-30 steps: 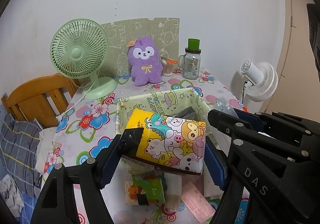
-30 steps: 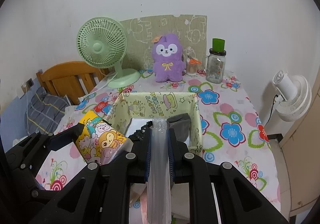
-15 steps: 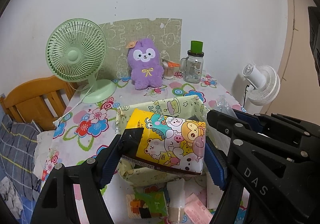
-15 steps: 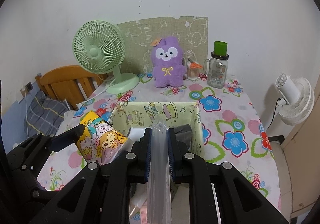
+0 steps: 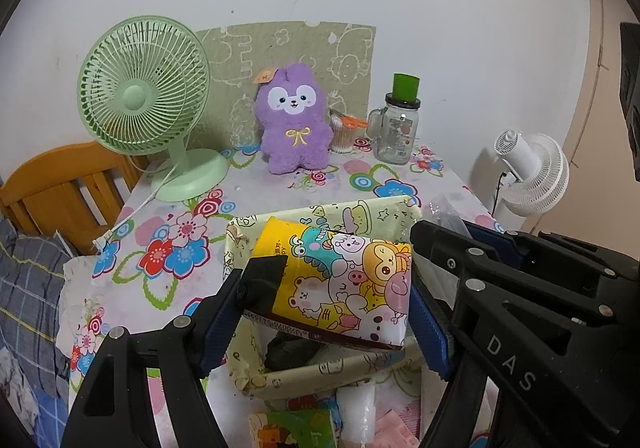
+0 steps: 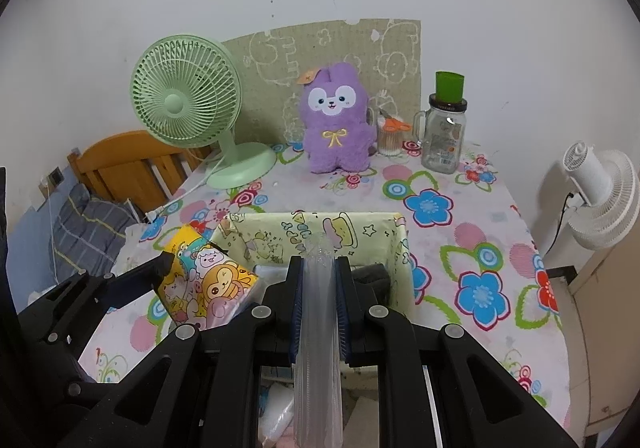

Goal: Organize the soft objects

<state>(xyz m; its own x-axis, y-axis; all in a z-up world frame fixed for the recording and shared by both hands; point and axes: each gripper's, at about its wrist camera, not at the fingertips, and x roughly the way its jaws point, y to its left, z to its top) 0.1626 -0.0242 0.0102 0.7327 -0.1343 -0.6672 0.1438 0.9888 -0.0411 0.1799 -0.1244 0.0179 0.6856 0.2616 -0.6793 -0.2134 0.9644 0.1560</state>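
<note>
We see left gripper (image 5: 328, 300) grasping tissue pack (image 5: 340, 284) over fabric bin (image 5: 320, 372) | right gripper (image 6: 318, 300) clenched on clear bag (image 6: 318, 348) | plush toy (image 5: 294, 120) at 12 o'clock

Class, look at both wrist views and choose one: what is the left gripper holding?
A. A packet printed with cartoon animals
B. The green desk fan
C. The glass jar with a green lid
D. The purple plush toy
A: the left gripper is clamped on the cartoon-animal packet above the fabric storage box, while the plush, jar and fan stand untouched at the back of the table.
</note>
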